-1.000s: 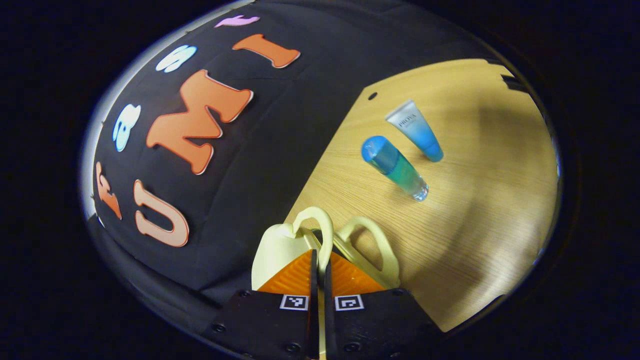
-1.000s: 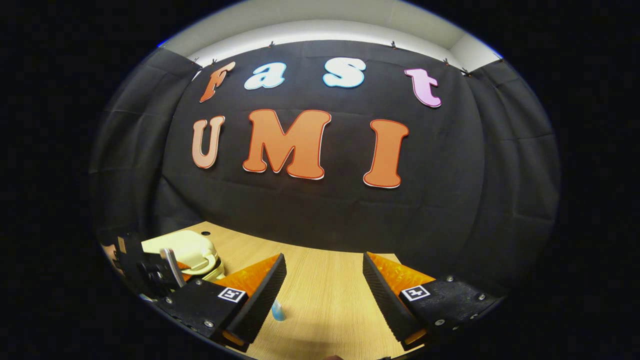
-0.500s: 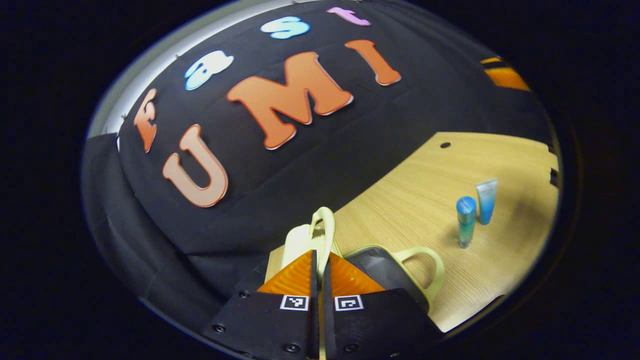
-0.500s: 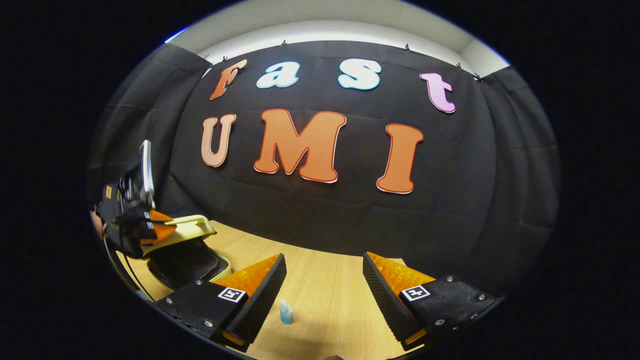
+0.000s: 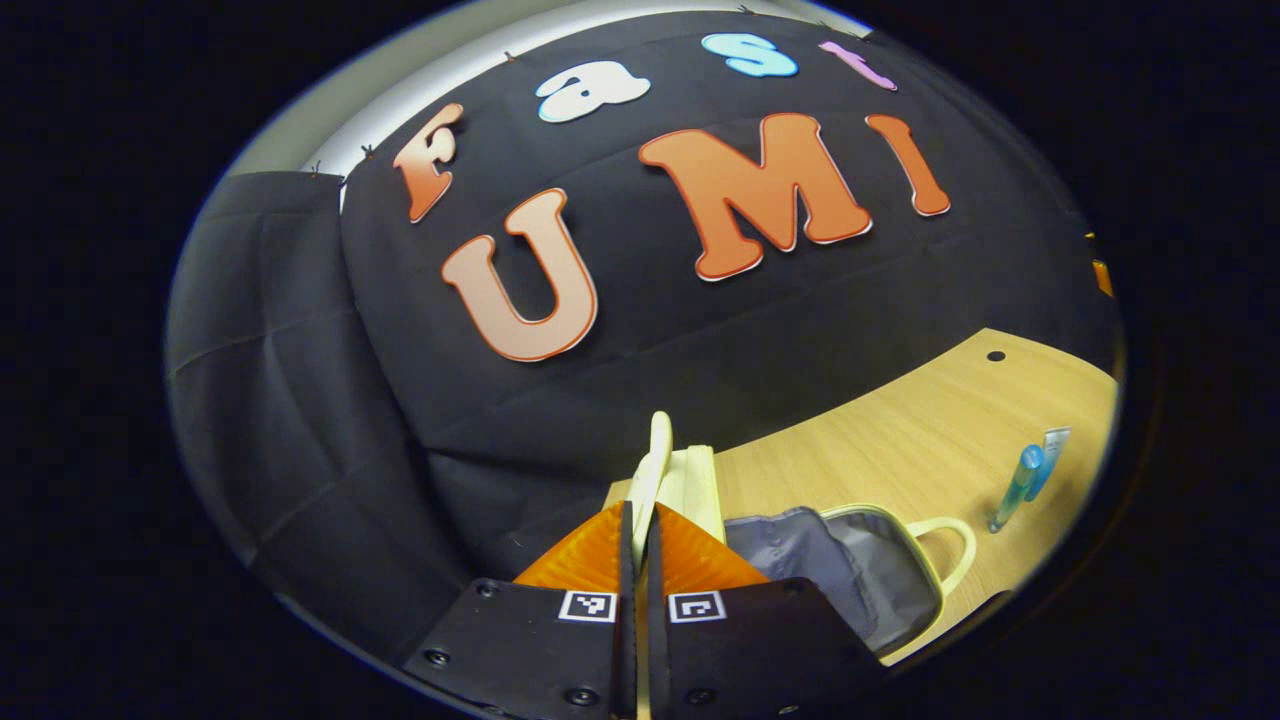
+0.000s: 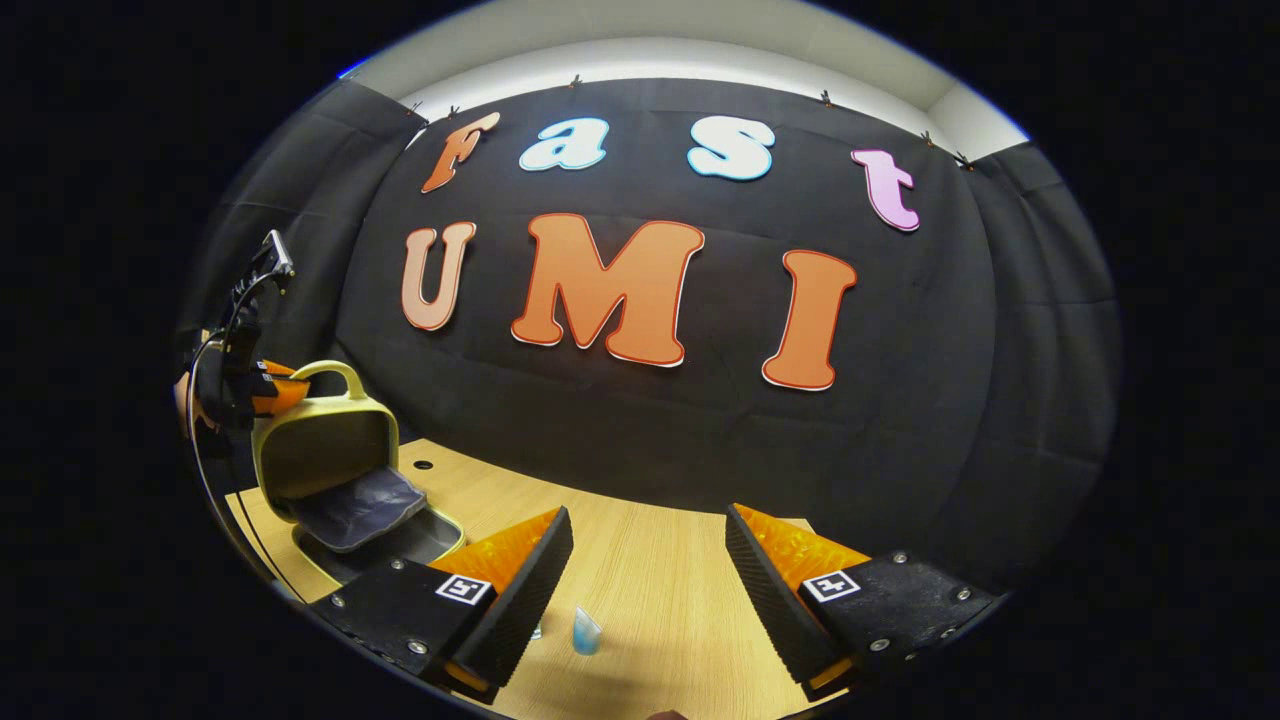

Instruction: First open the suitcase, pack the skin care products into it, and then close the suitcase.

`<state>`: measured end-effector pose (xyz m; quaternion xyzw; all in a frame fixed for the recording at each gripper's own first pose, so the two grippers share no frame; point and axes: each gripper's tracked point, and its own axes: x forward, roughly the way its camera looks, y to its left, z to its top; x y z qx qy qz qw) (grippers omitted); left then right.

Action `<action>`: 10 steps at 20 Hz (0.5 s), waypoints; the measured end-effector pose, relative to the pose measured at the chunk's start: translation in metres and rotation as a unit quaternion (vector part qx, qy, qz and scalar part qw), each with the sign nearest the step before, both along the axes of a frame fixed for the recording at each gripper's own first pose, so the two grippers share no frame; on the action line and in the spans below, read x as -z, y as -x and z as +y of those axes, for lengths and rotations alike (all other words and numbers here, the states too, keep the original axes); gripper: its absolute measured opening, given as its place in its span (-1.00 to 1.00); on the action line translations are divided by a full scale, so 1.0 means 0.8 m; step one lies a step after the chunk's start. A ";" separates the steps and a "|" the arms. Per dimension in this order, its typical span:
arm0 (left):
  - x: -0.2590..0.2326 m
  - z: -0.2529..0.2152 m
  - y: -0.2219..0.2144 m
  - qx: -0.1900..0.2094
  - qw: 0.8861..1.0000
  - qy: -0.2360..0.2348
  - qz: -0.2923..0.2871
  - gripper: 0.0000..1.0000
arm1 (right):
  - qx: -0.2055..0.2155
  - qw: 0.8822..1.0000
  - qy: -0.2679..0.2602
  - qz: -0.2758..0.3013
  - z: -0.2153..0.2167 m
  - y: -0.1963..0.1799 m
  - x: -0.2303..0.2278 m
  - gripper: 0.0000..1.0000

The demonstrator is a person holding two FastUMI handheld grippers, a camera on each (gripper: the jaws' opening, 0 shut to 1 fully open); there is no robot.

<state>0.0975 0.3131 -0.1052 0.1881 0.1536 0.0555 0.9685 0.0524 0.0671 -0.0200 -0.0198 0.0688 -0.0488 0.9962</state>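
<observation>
Even overhead light fills the booth — the wooden table [image 6: 650,560] glows warm, the black cloth wall [image 6: 640,420] soaks up light without glare. Shadows are soft. Fisheye distortion bends the edges — the centre stays sharp, the rims slightly smeared.

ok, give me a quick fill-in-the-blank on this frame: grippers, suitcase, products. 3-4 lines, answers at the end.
1. The left gripper is shut on the lid's ____.
2. The suitcase lid stands ____, showing its grey lining.
3. The right gripper is ____ and holds nothing.
4. The bottle and the tube stand on the ____, outside the suitcase.

Missing words: handle; open; open; table
</observation>
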 end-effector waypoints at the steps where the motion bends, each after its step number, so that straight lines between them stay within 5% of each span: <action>1: 0.000 0.017 -0.001 -0.006 1.000 -0.003 0.001 -0.91 | 0.002 1.000 -0.002 0.001 0.004 -0.002 0.002 0.94; 10: 0.044 0.152 -0.018 -0.048 0.999 -0.010 0.024 -0.91 | 0.031 0.999 -0.011 0.020 0.037 -0.005 0.013 0.94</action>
